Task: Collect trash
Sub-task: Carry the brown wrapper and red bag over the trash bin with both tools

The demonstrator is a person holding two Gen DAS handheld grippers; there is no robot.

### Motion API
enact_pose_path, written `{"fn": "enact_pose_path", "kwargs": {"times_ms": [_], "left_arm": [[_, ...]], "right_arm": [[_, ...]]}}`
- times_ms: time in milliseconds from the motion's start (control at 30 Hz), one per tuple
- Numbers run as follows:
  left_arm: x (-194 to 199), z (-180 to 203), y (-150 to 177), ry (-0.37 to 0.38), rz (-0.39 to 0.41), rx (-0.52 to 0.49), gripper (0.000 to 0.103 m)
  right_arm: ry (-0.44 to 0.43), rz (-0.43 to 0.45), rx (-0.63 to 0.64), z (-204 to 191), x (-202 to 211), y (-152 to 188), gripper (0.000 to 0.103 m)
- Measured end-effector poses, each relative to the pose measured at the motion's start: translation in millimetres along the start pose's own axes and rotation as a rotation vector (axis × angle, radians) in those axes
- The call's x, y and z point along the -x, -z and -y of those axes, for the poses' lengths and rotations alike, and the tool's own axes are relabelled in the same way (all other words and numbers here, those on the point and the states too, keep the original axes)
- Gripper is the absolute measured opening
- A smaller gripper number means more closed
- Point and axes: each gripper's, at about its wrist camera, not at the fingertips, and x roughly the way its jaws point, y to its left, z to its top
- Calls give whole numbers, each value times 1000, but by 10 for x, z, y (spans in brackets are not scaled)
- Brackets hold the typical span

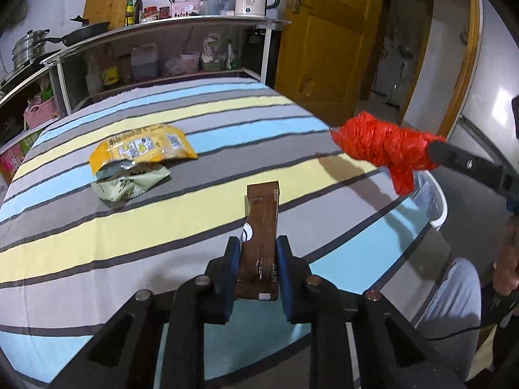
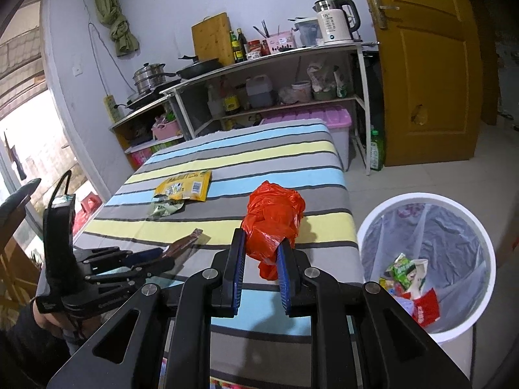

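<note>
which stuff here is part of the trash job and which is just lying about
Job:
- brown wrapper, in the left gripper
- red plastic bag, in the right gripper
- yellow packet and green packet on the table
- white bin

Lying about:
- kettle
- frying pan
- cutting board

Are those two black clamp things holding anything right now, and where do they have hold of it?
The left tool pinches the near end of a brown wrapper. The right tool grips a crumpled red plastic bag by its near, bunched end.
</note>
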Motion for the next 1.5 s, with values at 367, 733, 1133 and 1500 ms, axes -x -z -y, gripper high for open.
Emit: {"fn": "enact_pose_path", "kwargs": {"times_ms": [367,733,1133,1500], "left_arm": [[38,388,-258,77,58,-1,23],[-117,959,-491,170,65,-69,23],[-445,1503,-668,243,31,-131,23],[-871,1794,-739,277,-43,-153,24]], "right_arm": [[44,44,-35,241,239,6,19],[122,78,-109,693,464,67,19],[180,73,-200,1202,527,204,19],[207,27,-275,1592,422,352,19]]}}
